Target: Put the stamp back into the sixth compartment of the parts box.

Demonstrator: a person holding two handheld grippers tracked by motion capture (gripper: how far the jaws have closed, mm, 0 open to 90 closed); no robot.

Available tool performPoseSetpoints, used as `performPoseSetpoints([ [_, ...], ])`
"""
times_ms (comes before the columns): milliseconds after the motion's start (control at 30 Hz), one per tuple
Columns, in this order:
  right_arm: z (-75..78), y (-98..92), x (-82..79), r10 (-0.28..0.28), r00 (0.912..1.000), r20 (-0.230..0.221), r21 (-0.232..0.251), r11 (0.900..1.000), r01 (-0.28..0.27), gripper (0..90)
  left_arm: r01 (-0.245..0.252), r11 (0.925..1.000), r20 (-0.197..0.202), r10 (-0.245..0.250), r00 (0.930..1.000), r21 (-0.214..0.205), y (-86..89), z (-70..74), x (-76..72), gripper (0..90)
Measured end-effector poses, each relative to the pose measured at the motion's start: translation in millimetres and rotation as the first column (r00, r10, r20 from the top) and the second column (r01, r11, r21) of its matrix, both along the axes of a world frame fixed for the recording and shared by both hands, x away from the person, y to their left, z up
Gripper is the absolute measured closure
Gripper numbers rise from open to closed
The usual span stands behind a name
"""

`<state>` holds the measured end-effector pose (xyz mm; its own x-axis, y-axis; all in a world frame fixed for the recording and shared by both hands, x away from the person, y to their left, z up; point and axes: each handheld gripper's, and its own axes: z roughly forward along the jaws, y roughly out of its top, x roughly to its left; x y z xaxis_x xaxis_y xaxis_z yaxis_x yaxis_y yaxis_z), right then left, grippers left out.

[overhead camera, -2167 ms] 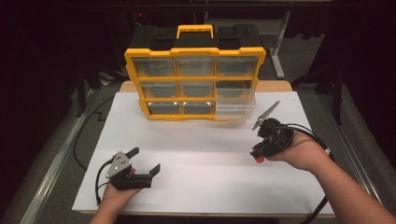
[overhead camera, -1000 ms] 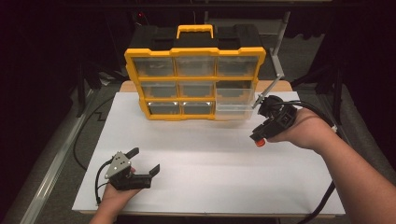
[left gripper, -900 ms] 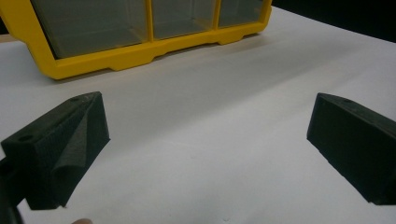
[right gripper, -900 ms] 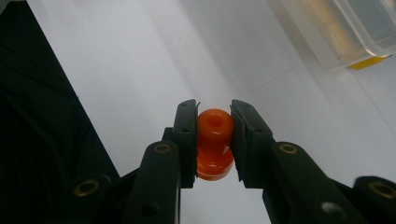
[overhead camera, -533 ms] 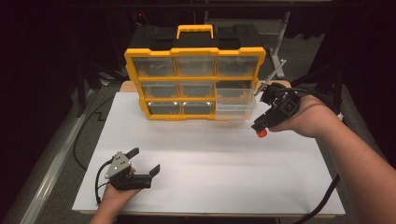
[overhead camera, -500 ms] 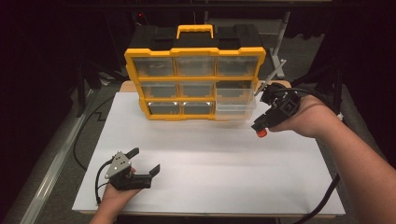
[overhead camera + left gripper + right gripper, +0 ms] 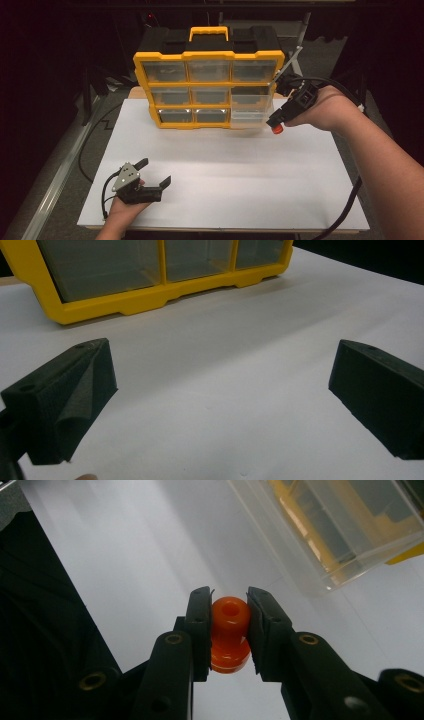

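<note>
Orange peg [image 7: 229,632] pinched between right gripper [image 7: 276,124] pads, held just beside clear drawer [image 7: 248,107] pulled out of yellow organizer [image 7: 207,82]. Left gripper [image 7: 152,173] spread, empty. Could slip, perhaps; rounded sides, seemingly narrow pad contact.

My left gripper [image 7: 220,390] hangs with jaws wide apart over the white desk [image 7: 240,340], facing the yellow organizer [image 7: 150,295] beyond.
</note>
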<state>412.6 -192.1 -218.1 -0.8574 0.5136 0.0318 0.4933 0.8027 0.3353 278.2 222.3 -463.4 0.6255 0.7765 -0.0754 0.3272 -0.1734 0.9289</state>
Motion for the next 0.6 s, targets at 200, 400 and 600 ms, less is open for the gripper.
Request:
performPoseSetpoints([
  [200, 1.7, 9.2, 8.6, 0.002, 1.0, -0.004, -0.013, 0.9999, -0.002, 73.4, 0.0, 1.0, 0.001, 0.0, 1.0, -0.002, 0.8, 0.3, -0.1, 0.2],
  [400, 4.7, 20.9, 17.0, 0.015, 0.9999, 0.002, -0.019, 0.9997, -0.015, 73.5, -0.001, 0.9999, 0.002, 0.001, 1.0, -0.011, 0.4, 0.2, -0.5, 0.2],
  [600, 7.4, 29.9, 24.7, 0.017, 0.9998, 0.007, -0.02, 0.9997, -0.017, 73.4, 0.0, 0.9999, 0.002, 0.0, 1.0, -0.015, 1.0, 0.5, -0.7, 0.2],
])
